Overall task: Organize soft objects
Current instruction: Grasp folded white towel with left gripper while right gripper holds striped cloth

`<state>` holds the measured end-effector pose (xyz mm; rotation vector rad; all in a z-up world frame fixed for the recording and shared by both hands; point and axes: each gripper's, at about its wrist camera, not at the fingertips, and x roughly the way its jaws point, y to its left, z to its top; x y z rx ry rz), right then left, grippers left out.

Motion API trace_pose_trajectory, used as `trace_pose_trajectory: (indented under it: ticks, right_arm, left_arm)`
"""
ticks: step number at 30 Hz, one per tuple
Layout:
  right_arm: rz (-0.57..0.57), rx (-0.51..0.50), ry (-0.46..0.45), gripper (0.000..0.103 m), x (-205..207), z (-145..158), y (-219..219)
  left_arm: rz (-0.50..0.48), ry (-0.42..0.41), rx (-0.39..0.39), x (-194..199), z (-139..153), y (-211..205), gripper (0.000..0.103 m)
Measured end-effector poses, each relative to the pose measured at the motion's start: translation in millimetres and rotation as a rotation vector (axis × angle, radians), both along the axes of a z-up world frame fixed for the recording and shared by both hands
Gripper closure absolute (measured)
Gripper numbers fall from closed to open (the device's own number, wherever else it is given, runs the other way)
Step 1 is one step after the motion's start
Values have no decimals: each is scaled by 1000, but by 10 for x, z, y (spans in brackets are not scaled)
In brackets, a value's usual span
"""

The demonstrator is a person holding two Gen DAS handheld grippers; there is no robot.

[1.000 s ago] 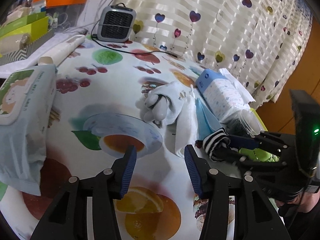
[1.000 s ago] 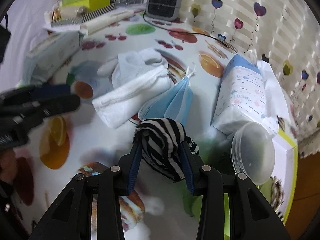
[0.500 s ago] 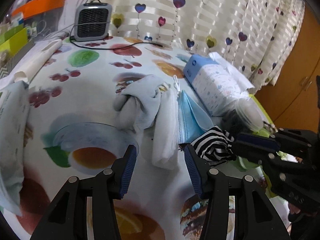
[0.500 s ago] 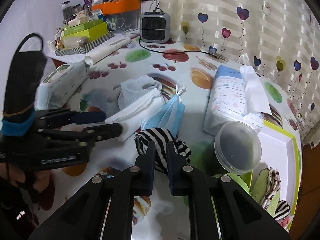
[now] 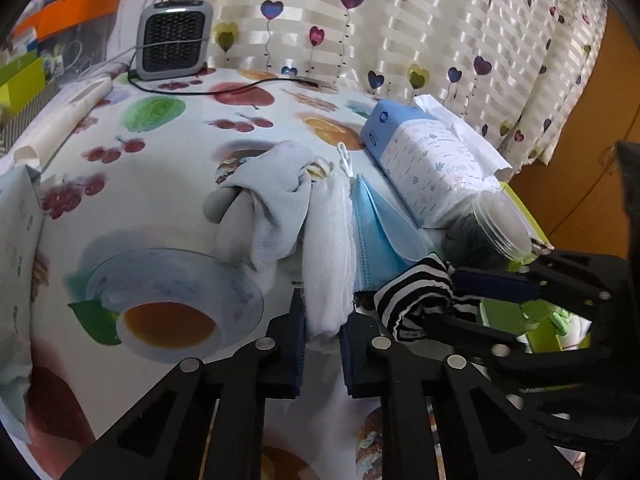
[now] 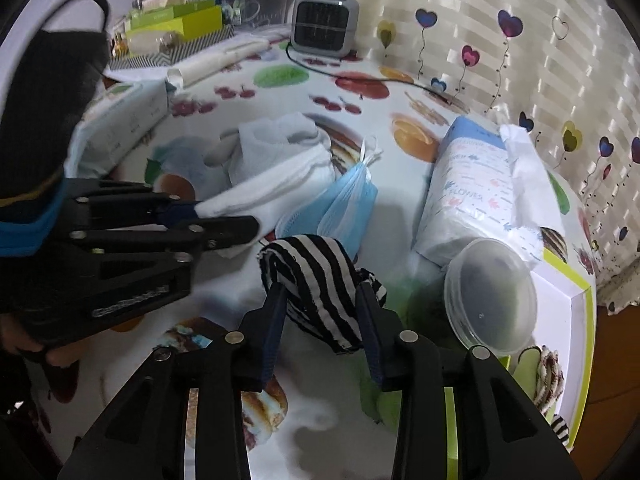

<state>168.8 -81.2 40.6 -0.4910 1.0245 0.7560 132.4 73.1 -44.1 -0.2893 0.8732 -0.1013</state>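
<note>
My left gripper [image 5: 322,332] is shut on the near end of a folded white towel [image 5: 328,248] that lies on the fruit-print tablecloth; it also shows in the right wrist view [image 6: 224,220]. My right gripper [image 6: 322,312] is shut on a black-and-white striped sock [image 6: 320,276], held a little above the table; the sock also shows in the left wrist view [image 5: 416,292]. A grey sock bundle [image 5: 264,208] lies left of the towel and blue face masks [image 5: 380,232] lie right of it.
A blue tissue pack [image 6: 476,196] and a clear round lid [image 6: 490,292] sit at the right by a green-edged box [image 6: 568,344] holding rolled socks. A wet-wipes pack [image 6: 120,120] lies at the left. A grey heater [image 5: 174,40] stands at the back.
My left gripper has moved forward to the white towel and closed on its end. My right gripper has opened wider around the striped sock and still holds it.
</note>
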Motion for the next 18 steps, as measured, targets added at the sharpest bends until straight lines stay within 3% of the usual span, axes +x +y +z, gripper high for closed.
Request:
trace_pose_trajectory:
  ticks: [4, 7, 10, 18]
  right_arm:
    - [-10, -22, 27, 67, 42, -71, 41]
    - [-18, -12, 32, 89, 33, -55, 38]
    - [-17, 5, 16, 94, -8, 16, 17]
    - [-39, 85, -30, 95, -118, 298, -101]
  left_arm:
    - [9, -13, -19, -93, 30, 38, 91]
    - [10, -21, -23, -151, 48, 40, 91]
    - [11, -36, -32, -216, 91, 30, 91]
    - [24, -85, -32, -412, 260, 22, 91]
